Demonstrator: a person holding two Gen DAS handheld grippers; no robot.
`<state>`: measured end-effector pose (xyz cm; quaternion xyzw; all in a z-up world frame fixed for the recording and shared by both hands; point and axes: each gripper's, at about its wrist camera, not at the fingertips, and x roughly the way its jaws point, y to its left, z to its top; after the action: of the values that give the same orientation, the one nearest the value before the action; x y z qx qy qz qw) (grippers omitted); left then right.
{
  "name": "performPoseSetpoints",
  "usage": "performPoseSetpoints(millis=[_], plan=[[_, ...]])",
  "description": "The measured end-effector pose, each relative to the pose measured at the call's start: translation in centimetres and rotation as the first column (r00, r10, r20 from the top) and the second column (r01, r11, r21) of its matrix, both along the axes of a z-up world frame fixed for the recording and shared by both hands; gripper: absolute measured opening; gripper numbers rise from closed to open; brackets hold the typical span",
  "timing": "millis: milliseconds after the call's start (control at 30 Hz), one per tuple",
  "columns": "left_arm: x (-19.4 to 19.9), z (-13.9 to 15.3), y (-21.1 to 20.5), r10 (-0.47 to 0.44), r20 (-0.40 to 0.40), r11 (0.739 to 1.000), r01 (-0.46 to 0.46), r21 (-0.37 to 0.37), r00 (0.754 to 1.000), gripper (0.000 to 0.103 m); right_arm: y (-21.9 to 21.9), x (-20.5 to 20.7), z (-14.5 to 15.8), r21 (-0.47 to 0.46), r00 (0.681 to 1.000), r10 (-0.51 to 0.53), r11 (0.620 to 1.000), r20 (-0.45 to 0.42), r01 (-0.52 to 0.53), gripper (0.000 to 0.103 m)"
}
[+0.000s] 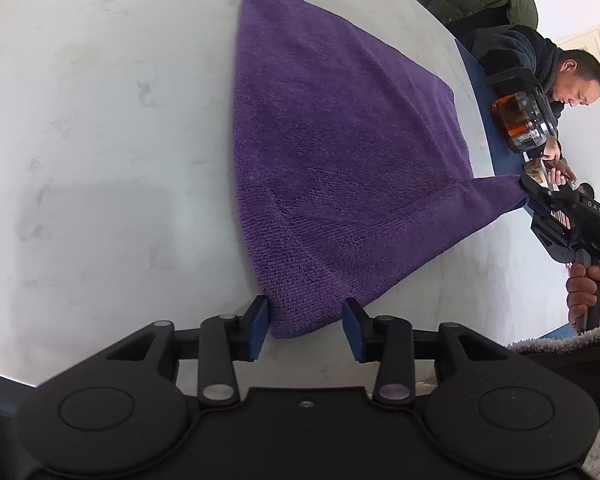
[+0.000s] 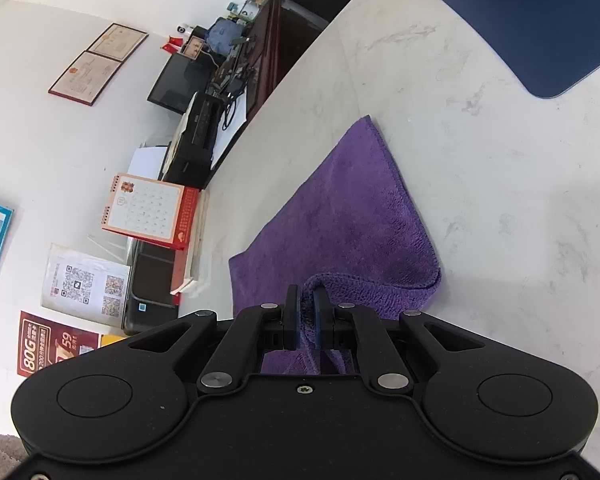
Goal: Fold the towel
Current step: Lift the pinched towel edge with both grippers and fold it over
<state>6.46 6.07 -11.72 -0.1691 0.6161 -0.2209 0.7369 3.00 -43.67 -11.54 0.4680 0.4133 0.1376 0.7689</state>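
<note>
A purple towel (image 1: 324, 168) lies on the white marble table (image 1: 100, 140). My left gripper (image 1: 305, 322) is open, its blue pads on either side of the towel's near corner, which lies between them. My right gripper shows at the right edge of the left wrist view (image 1: 526, 186), pinching the towel's right corner and pulling it taut. In the right wrist view the right gripper (image 2: 307, 312) is shut on a bunched corner of the towel (image 2: 340, 232), which is raised off the table (image 2: 500, 200).
A blue mat (image 2: 540, 20) lies at the far side of the table. A glass teapot (image 1: 524, 120) stands on it beside a seated man (image 1: 572, 84). A calendar (image 2: 148, 210) and papers stand beyond the table's left edge.
</note>
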Motion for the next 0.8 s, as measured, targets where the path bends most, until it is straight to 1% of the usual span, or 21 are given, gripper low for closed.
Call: performPoseSetpoints(millis=[33,100,167,200,300,367,433,533,800], plan=[[0.0,-0.2,0.0,0.007,-0.006,1.000,-0.007,0.013,1.000,0.016,-0.1,-0.2,0.0,0.002,1.000,-0.002,1.000,0.002,0.002,0.006],[-0.1,-0.2,0.0,0.021,0.002,1.000,-0.021,0.019,1.000,0.010,-0.1,-0.5,0.0,0.003,1.000,-0.006,1.000,0.005,0.006,0.006],[-0.2,0.2,0.0,0.027,0.022,1.000,-0.027,0.010,0.999,0.008,-0.1,-0.8,-0.1,0.003,1.000,-0.009,1.000,0.008,0.009,0.006],[-0.2,0.4,0.1,0.037,0.026,0.999,-0.037,-0.012,0.999,0.006,-0.1,-0.9,-0.1,0.004,1.000,-0.011,1.000,0.009,0.011,0.006],[0.1,1.3,0.7,0.085,0.048,0.993,-0.080,-0.088,0.995,0.005,-0.1,-1.2,-0.1,0.007,1.000,-0.017,1.000,0.014,0.017,0.006],[0.4,1.8,1.4,0.124,0.058,0.983,-0.114,-0.146,0.991,0.005,-0.1,-1.4,0.0,0.009,1.000,-0.024,1.000,0.018,0.024,0.006],[1.0,2.4,1.7,0.150,0.072,0.975,-0.135,-0.178,0.986,0.005,-0.2,-1.4,0.2,0.010,0.999,-0.030,1.000,0.024,0.029,0.006],[1.8,3.0,1.8,0.161,0.096,0.969,-0.139,-0.205,0.982,0.005,-0.1,-1.4,0.4,0.013,0.999,-0.038,0.999,0.036,0.038,0.006],[3.7,3.9,2.2,0.202,0.119,0.950,-0.165,-0.267,0.972,0.004,-0.1,-0.5,1.3,0.020,0.996,-0.053,0.998,0.069,0.052,0.006]])
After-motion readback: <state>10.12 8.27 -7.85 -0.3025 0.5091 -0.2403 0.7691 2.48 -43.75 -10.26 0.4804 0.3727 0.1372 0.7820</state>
